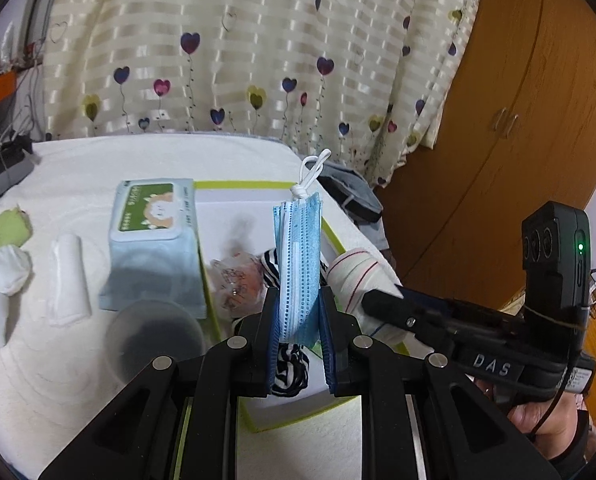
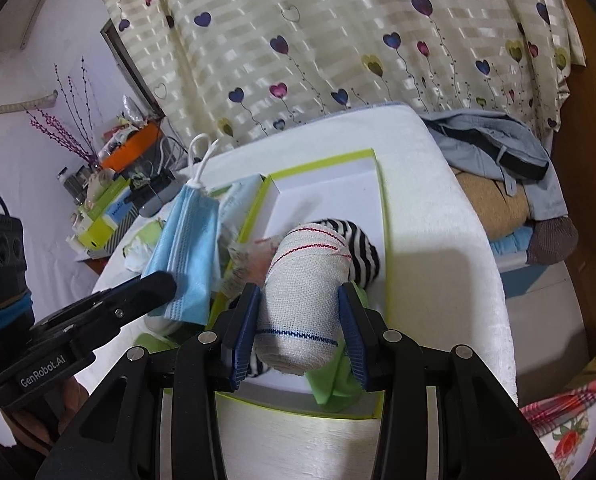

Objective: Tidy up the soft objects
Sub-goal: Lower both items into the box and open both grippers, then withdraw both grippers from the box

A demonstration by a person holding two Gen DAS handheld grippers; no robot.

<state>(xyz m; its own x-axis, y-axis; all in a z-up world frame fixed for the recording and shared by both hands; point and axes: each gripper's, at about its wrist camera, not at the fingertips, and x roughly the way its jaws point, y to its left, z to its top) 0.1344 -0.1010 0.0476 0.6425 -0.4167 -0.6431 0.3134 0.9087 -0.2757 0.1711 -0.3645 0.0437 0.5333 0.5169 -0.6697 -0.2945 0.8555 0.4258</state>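
A white towel-covered table [image 1: 78, 380] carries everything, with a heart-print curtain [image 1: 258, 40] hanging behind its far edge and a wooden wardrobe [image 1: 518, 120] to the right. A pile of folded clothes [image 2: 498, 168] lies beyond the table's right edge. A shallow white box with a lime-green rim [image 2: 322, 184] sits toward the table's right side, running from the near edge to the far one. A pack of wet wipes [image 1: 154, 236] rests just beside the box's left wall.

The left gripper [image 1: 298, 308] is clamped on a folded stack of blue face masks [image 1: 300, 264], held upright above the box, white ear loops [image 1: 312, 172] sticking up at the top. The right gripper [image 2: 302, 304] squeezes a roll of white elastic bandage [image 2: 304, 280] with red and blue stitch lines, also over the box's near part. Part of a hand [image 1: 538, 420] shows under it in the left wrist view.

Inside the box lie a black-and-white striped sock [image 2: 364, 252], a crinkly clear wrapper [image 1: 234, 280] and a green cloth [image 2: 334, 380] at the near wall. On the table's left part lie a rolled white cloth [image 1: 68, 280] and a balled white sock [image 1: 8, 270], near each other.
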